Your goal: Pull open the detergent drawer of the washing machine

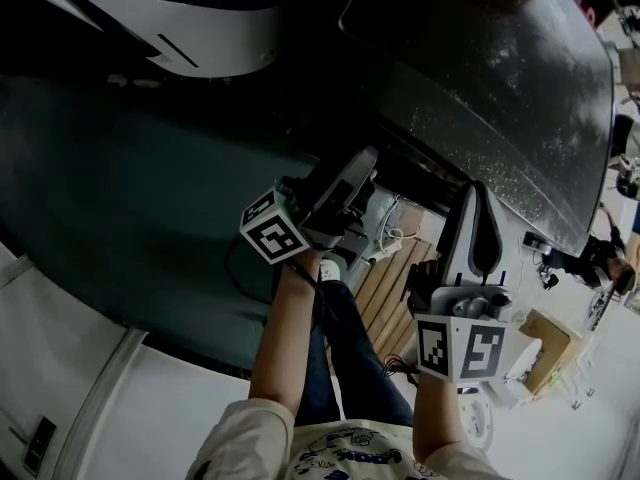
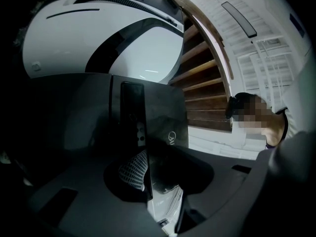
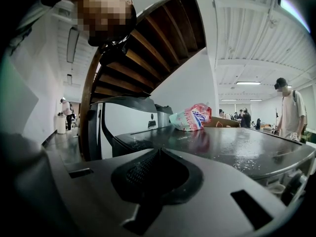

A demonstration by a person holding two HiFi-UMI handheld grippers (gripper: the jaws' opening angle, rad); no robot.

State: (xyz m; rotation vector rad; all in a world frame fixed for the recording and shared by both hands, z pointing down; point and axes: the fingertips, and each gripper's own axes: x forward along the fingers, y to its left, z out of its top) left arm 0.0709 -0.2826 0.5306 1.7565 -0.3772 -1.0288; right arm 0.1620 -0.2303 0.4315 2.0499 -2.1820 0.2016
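Left tongs (image 2: 159, 179) are partly open, with the dark front of the detergent drawer (image 2: 165, 127) between them, just under the shiny dark top of the washing machine (image 1: 500, 88). Right tongs (image 3: 158, 174) are closed tight with nothing in them, close beside that top.

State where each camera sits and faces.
Head view: on the head, steeply down at the dark top; shows forearms, jeans, left gripper, right gripper.
Left gripper view: on that gripper, tilted up at a dark panel, white machine, stairs; shows its jaws.
Right gripper view: on that gripper, across the dark top to a bag; shows its jaws.
Shared: both gripper views see the stairs.
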